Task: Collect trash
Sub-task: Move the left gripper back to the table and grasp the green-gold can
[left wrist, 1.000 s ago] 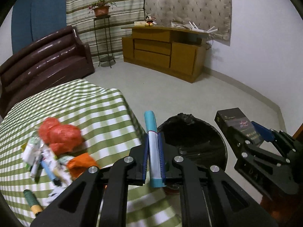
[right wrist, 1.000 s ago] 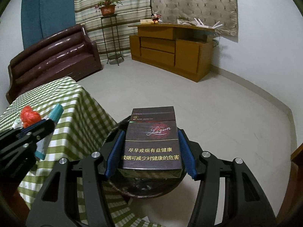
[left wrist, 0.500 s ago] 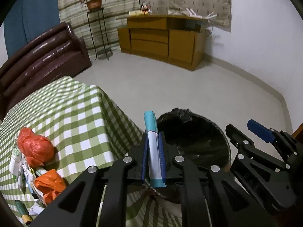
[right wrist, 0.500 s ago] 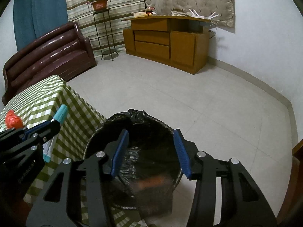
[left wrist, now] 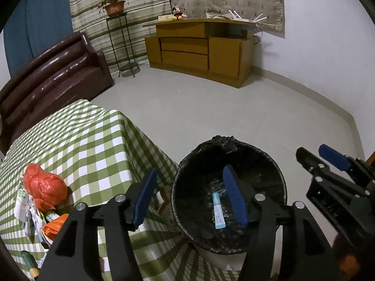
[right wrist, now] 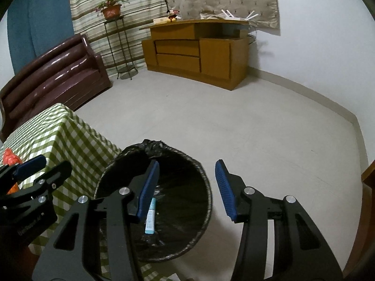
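Bin [left wrist: 279, 187] holds tube [left wrist: 218, 210] beneath spread left tongs [left wrist: 192, 199].

Home living room. Dark brown leather sofa [left wrist: 54, 75] along the left wall, blue curtain [left wrist: 44, 18] behind it, striped curtain [left wrist: 121, 2] at the back. Potted plant [left wrist: 114, 5] on a thin metal stand [left wrist: 123, 46]. Wooden sideboard [left wrist: 199, 51] against the far wall, small plush toy [left wrist: 178, 12] on top. Pale tiled floor [left wrist: 222, 112]. Table with green checked cloth [left wrist: 77, 140], bin with black liner [left wrist: 234, 245] just beside its near corner.
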`<state>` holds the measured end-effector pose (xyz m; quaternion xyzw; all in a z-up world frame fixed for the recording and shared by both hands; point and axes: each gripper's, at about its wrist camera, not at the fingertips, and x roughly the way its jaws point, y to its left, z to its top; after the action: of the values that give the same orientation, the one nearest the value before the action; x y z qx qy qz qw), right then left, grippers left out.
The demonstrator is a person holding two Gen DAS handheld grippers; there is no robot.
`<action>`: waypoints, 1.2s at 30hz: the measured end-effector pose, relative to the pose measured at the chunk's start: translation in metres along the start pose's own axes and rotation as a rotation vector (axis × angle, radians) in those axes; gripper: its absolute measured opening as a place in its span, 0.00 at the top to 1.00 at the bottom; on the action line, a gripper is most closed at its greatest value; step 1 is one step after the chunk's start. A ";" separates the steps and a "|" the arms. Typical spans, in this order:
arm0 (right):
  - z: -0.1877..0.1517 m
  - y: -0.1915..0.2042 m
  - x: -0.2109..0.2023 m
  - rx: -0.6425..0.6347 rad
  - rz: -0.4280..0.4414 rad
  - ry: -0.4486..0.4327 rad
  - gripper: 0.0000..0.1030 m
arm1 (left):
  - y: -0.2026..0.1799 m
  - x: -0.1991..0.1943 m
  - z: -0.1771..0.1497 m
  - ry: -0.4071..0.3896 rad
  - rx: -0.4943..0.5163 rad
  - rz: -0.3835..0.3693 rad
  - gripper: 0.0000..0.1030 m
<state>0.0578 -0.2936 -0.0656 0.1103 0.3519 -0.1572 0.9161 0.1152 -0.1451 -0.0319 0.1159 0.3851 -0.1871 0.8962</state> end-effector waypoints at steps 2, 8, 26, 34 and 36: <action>0.000 -0.001 -0.002 -0.003 -0.001 -0.001 0.53 | 0.000 -0.002 0.000 -0.003 -0.006 0.000 0.43; -0.001 0.003 -0.015 -0.022 0.011 -0.009 0.52 | 0.012 -0.023 -0.005 -0.010 -0.044 -0.007 0.39; -0.022 0.111 -0.063 -0.195 0.201 -0.019 0.44 | 0.121 -0.102 -0.075 0.011 -0.241 0.293 0.31; -0.035 0.145 -0.079 -0.260 0.248 -0.018 0.43 | 0.159 -0.105 -0.114 0.068 -0.306 0.436 0.26; -0.038 0.149 -0.081 -0.267 0.252 -0.016 0.43 | 0.167 -0.099 -0.121 0.097 -0.329 0.428 0.26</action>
<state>0.0324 -0.1266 -0.0245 0.0297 0.3456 0.0060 0.9379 0.0448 0.0724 -0.0308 0.0564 0.4197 0.0774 0.9026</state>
